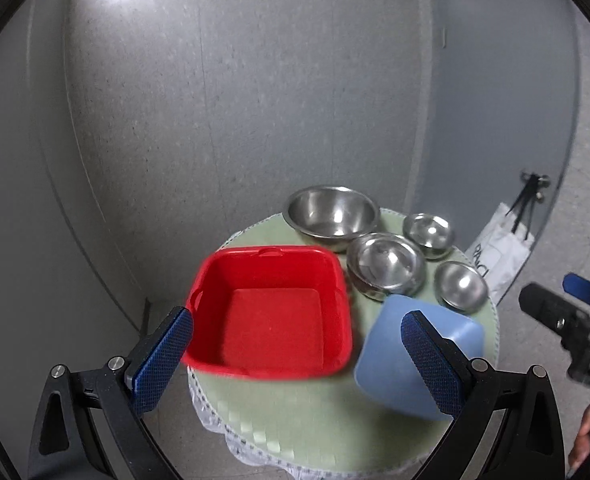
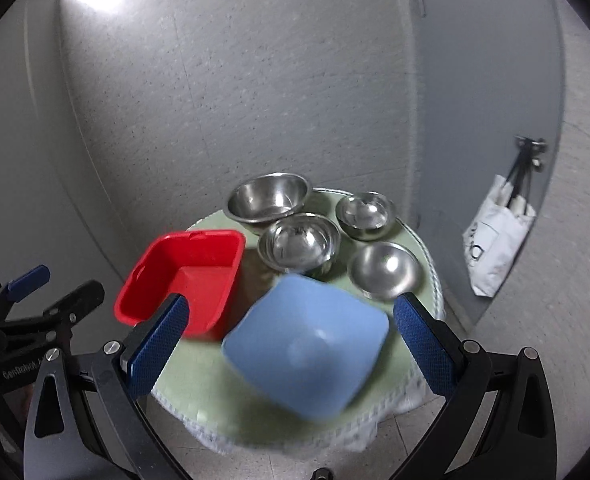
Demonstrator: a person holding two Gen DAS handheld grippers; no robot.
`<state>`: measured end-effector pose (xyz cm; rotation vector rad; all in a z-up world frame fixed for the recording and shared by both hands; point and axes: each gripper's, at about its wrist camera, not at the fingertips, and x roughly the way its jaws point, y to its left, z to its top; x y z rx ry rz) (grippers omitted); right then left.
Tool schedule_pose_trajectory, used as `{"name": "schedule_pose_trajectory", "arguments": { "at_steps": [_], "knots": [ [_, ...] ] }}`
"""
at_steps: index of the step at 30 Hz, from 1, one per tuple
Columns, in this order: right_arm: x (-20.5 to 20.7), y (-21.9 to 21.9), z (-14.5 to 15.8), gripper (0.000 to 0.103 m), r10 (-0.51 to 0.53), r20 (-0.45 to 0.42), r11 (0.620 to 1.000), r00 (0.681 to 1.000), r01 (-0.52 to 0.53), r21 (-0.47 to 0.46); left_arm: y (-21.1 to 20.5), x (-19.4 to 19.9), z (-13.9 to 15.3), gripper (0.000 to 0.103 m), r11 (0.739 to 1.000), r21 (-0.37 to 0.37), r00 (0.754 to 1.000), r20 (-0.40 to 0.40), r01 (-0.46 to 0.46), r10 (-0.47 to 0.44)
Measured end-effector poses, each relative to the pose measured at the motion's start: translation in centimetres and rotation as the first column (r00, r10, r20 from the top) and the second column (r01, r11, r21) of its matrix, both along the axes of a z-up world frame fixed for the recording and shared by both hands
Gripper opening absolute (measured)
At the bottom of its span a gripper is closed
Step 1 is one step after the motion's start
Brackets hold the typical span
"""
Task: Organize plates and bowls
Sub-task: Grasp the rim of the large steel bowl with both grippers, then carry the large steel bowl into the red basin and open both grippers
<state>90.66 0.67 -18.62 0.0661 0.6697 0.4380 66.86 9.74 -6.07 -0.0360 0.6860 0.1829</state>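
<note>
A small round table [image 1: 315, 420] with a green mat holds a red square tub [image 1: 271, 312], a blue square bowl [image 1: 391, 356] and several steel bowls. The largest steel bowl [image 1: 333, 212] stands at the back, a medium one [image 1: 385, 266] in front of it, two small ones [image 1: 429, 232] [image 1: 461, 286] to the right. My left gripper [image 1: 295, 360] is open above the red tub. My right gripper [image 2: 291, 344] is open above the blue bowl [image 2: 307, 344]. The red tub [image 2: 183, 276] and the steel bowls [image 2: 299, 242] also show in the right wrist view.
A grey wall stands behind the table. A white tote bag [image 2: 495, 236] hangs on a door to the right. The right gripper [image 1: 567, 320] shows at the right edge of the left wrist view. The table's lace edge [image 2: 295, 440] is near me.
</note>
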Motion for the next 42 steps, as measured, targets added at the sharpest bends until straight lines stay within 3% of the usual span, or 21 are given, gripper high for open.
{"name": "schedule_pose_trajectory", "arguments": {
  "at_steps": [5,8,14,18,22,24,26,29,30,31,32,33,35,37,42],
  "knots": [
    [7.8,1.1,-2.1,0.103,0.045,-0.080,0.998,0.996,-0.047,-0.029,1.7,9.0,-0.2,0.102,1.000,-0.013,0.998,-0.057,-0.009,0.008],
    [12.2,2.2,-3.1,0.103,0.054,-0.129,0.999,0.990,-0.054,0.001,4.1,14.0,-0.4,0.102,1.000,-0.007,0.998,-0.070,-0.007,0.006],
    [21.7,4.8,-6.3,0.103,0.017,-0.223,1.000,0.975,-0.012,0.025,8.7,28.6,-3.2,0.102,0.997,-0.057,0.984,-0.169,0.054,-0.063],
    [27.7,7.2,-9.0,0.103,-0.046,-0.301,0.998,0.952,0.054,0.019,12.7,39.0,-6.9,0.102,0.993,-0.092,0.959,-0.265,0.075,-0.097],
    [32.6,9.0,-12.5,0.102,-0.099,-0.382,0.995,0.919,0.103,-0.008,15.4,48.3,-12.3,0.096,0.993,-0.096,0.913,-0.395,0.072,-0.105],
    [34.5,9.6,-14.6,0.094,-0.126,-0.426,0.992,0.896,0.124,-0.033,16.3,51.2,-14.8,0.092,0.990,-0.106,0.888,-0.442,0.089,-0.127],
    [35.9,9.7,-16.5,0.085,-0.158,-0.469,0.987,0.869,0.148,-0.059,16.9,53.3,-17.1,0.074,0.987,-0.130,0.858,-0.492,0.092,-0.145],
    [36.5,10.2,-18.1,0.075,-0.176,-0.498,0.984,0.849,0.156,-0.082,17.2,55.2,-19.6,0.058,0.970,-0.206,0.828,-0.516,0.131,-0.222],
    [36.6,10.3,-18.5,0.063,-0.174,-0.510,0.985,0.842,0.156,-0.079,17.4,55.5,-19.9,0.053,0.964,-0.225,0.824,-0.512,0.143,-0.242],
    [36.7,10.5,-18.8,0.057,-0.166,-0.520,0.986,0.838,0.151,-0.071,17.3,55.7,-20.2,0.041,0.958,-0.239,0.822,-0.506,0.157,-0.261],
    [37.0,10.6,-19.0,0.043,-0.155,-0.526,0.988,0.836,0.142,-0.065,17.2,55.9,-20.2,0.029,0.951,-0.255,0.819,-0.497,0.178,-0.286],
    [37.1,10.9,-19.1,0.028,-0.141,-0.531,0.990,0.835,0.129,-0.059,17.0,56.2,-20.4,0.025,0.943,-0.266,0.816,-0.487,0.202,-0.312],
    [36.9,11.4,-19.1,0.017,-0.113,-0.531,0.994,0.840,0.102,-0.050,17.0,56.1,-20.3,0.019,0.947,-0.230,0.825,-0.471,0.226,-0.311],
    [36.7,11.4,-18.5,0.017,-0.096,-0.504,0.995,0.858,0.093,-0.030,17.6,56.3,-20.4,0.019,0.956,-0.198,0.849,-0.444,0.219,-0.286],
    [34.5,11.2,-14.9,0.018,-0.057,-0.421,0.997,0.905,0.070,0.015,20.2,53.9,-17.9,0.018,0.950,-0.230,0.903,-0.327,0.210,-0.278]
  ]
}}
